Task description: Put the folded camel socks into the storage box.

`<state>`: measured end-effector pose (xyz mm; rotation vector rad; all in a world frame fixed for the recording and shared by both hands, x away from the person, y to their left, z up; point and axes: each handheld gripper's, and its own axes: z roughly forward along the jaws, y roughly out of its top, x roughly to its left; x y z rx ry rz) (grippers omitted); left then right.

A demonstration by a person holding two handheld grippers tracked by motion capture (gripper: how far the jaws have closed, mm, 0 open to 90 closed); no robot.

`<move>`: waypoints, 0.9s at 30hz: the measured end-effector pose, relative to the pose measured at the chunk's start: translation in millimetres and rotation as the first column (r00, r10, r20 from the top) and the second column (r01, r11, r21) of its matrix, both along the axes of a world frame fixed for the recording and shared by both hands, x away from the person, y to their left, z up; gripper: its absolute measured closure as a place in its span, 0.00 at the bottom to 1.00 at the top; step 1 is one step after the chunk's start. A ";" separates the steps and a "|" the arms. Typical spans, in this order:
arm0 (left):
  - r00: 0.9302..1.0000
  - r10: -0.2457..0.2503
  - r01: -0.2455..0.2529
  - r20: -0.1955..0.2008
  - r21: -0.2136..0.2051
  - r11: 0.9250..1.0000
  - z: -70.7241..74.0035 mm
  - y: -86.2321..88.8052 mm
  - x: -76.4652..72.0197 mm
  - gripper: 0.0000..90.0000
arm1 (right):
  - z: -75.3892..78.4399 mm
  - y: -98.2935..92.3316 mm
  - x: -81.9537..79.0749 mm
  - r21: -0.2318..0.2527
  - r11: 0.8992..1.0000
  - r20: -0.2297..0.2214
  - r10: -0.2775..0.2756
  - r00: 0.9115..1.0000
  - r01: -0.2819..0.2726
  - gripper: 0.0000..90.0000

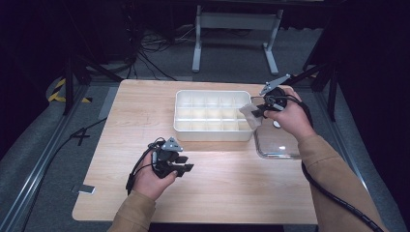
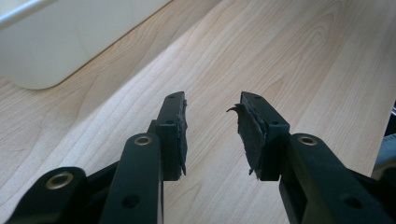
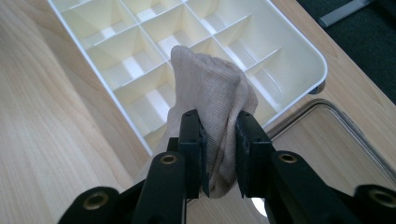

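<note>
A dark room with a grey floor, trailing cables and a metal frame surrounds a pale wood-grain worktop (image 1: 212, 193). Near its far middle sits a white plastic organiser tray divided into small square compartments (image 1: 183, 126), and just beside the tray's right end lies a clear, shallow, round-cornered container (image 1: 275, 147).

The right tool (image 3: 219, 154) hangs above the tray's right end, its jaws clamped on a bunched beige knitted cloth, possibly a sock (image 3: 212, 88). In the right gripper view the cloth bulges up between the jaws and droops below them, over the compartments at that end; I cannot tell whether it touches the tray yet. The left tool (image 2: 210, 133) rests low over bare wood in front of the tray, well apart from the cloth, its jaws spread with nothing between them.

The work in hand looks like setting the cloth into one of the end compartments. To do it well, I would centre the bundle over a single cell rather than a divider, lower it until the hanging end folds inside the walls, and only then loosen the jaws. Since the cloth is soft and wider than a cell, part may drape over a partition; a gentle downward push should seat it. The light tray could slide, so the idle tool might steady its front wall.
</note>
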<state>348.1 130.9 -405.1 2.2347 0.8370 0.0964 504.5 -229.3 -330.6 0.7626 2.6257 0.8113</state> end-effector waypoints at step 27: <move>1.000 0.005 -0.005 -0.011 -0.002 1.000 -3.6 1.2 3.1 0.68 | -48.4 31.8 21.7 -0.156 0.988 -0.043 0.001 0.999 -0.007 0.83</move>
